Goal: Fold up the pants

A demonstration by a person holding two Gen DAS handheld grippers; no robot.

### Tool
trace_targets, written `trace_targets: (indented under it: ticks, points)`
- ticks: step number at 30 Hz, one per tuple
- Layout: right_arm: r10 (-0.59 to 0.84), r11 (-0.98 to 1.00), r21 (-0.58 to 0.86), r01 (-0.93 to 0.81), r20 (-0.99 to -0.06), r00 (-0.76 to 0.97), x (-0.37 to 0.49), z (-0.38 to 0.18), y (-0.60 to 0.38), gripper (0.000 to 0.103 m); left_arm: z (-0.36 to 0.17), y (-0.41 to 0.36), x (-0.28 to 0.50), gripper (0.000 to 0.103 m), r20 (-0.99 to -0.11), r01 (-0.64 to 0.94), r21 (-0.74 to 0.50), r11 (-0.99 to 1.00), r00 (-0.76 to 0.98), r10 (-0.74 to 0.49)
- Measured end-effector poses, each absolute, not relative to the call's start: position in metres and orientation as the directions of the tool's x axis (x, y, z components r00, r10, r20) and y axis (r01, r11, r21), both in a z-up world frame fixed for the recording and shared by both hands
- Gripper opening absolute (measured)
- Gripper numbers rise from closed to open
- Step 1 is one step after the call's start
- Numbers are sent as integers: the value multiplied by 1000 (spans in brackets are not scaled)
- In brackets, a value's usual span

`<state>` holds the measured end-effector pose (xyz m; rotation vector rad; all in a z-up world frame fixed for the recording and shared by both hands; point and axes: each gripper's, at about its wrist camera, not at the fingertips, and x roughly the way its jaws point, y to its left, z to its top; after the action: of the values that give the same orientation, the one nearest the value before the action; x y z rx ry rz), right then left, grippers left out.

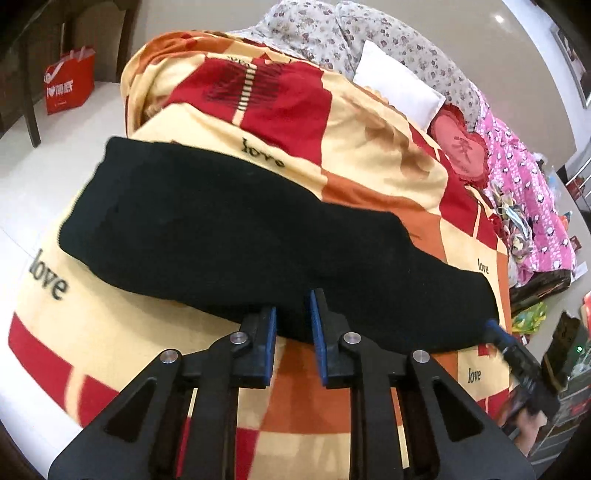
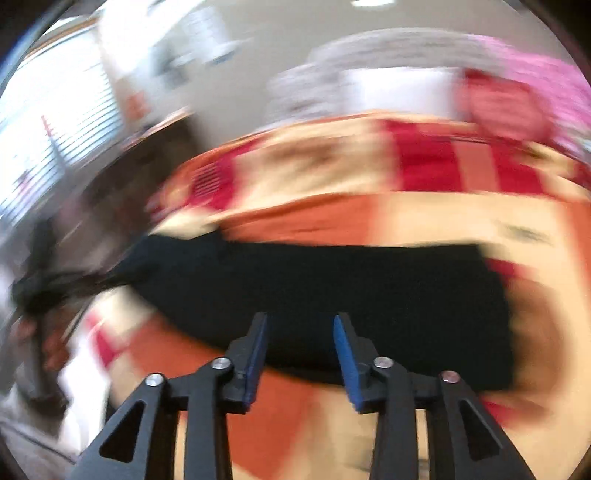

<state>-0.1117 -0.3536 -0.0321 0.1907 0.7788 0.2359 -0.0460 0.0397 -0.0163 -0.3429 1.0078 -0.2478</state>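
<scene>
Black pants (image 1: 240, 236) lie as a long folded strip across a checked red, orange and cream blanket (image 1: 369, 155). My left gripper (image 1: 293, 304) hovers at the strip's near edge, with its blue pads a narrow gap apart and no cloth pinched between them. At the pants' right end my right gripper (image 1: 498, 330) comes in from the lower right. The right wrist view is heavily blurred; there the right gripper (image 2: 300, 321) stands open with nothing between its pads, just before the near edge of the pants (image 2: 332, 295).
The blanket covers a bed. At its far end lie a white pillow (image 1: 399, 88), a red heart cushion (image 1: 461, 147), floral bedding (image 1: 314, 33) and a pink quilt (image 1: 524, 192). A red bag (image 1: 70, 85) and a dark chair leg (image 1: 31, 114) stand on the floor at left.
</scene>
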Motion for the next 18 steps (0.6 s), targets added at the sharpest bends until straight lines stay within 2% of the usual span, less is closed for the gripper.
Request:
trace_targets:
  ticks: [2,4,9,10,11,12,14,18]
  points:
    - [143,975,223,20,-688,711,-118,-34,-395,41,-14,45,-44,17,-778,31,-386,922,526,-344]
    - [80,971,217,99,-687,723,-117,-37,-424,41,-16,51,-41,17,-778,11,-385,923,534,-331]
    - [82,985,165,48,-700,709,-90,-46,-427,40,-25,52,-35,17,-800,-17,-380,925,507,-320]
    - [94,988,154,24,-711,697,-82,-50,-422,38,-24,51,-36,17,-801,-15,-375,927,508,-316]
    - [98,991,133,-1,-726,680,-76,-55,-417,31,-25,51,-36,17,-801,-14,-376,927,508,-317]
    - [70,996,85,-10,-748,660,-70,-62,-411,18,-25,51,-35,17,-800,-14,-380,925,507,-320]
    - [91,994,103,-21,-751,654,-68,-63,-416,11,-25,53,-34,17,-799,-15,-390,921,503,-330]
    - [124,990,134,-36,-742,658,-94,-42,-422,9,-17,62,-35,17,-788,-10,-405,914,510,-344]
